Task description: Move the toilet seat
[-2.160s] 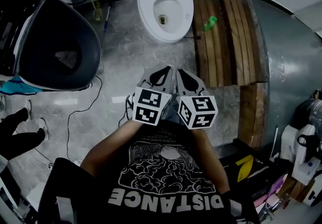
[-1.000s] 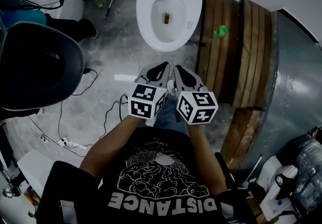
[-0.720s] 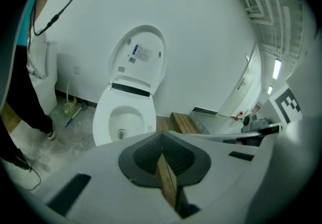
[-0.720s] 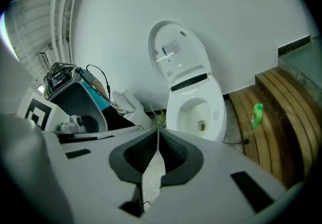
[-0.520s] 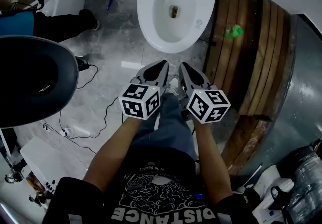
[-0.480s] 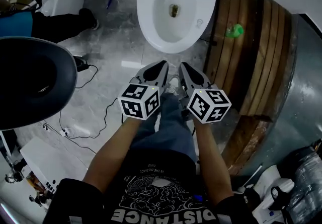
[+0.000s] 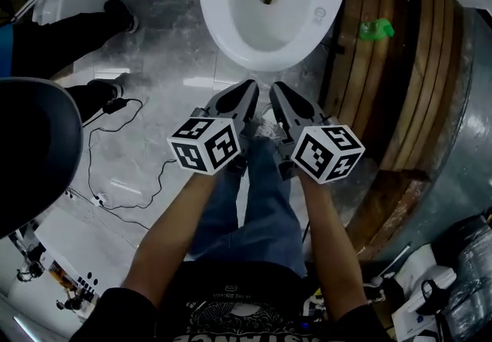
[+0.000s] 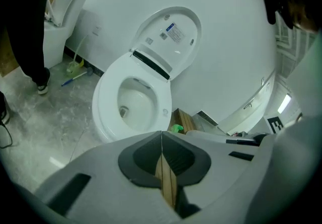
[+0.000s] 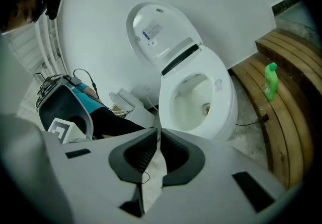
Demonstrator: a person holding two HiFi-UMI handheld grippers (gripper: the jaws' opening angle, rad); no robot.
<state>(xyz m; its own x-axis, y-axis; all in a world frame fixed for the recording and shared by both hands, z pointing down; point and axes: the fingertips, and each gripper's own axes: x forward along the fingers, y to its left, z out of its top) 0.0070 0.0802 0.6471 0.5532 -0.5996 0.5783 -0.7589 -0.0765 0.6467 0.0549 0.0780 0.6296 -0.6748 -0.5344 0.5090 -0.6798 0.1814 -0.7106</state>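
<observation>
A white toilet stands at the top middle of the head view, its seat (image 7: 219, 10) lying flat on the bowl. The lid (image 8: 171, 31) stands raised against the wall, also visible as the lid (image 9: 151, 26) in the right gripper view. My left gripper (image 7: 250, 88) and right gripper (image 7: 275, 90) hover side by side just short of the bowl's front rim. Both point at the seat (image 8: 105, 112), (image 9: 221, 97) without touching it. The left gripper (image 8: 161, 132) is shut with nothing between its jaws, and so is the right gripper (image 9: 159, 130).
Curved wooden planks (image 7: 400, 64) form a step right of the toilet, with a green bottle (image 7: 375, 28) on them. A person's dark-trousered leg (image 7: 54, 25) and a black round tub (image 7: 31, 156) are at the left. A cable (image 7: 108, 171) trails over the marble floor.
Both grippers have sunk and come closer to the bowl's front rim. The toilet now fills more of the head view. Jaws stay shut.
</observation>
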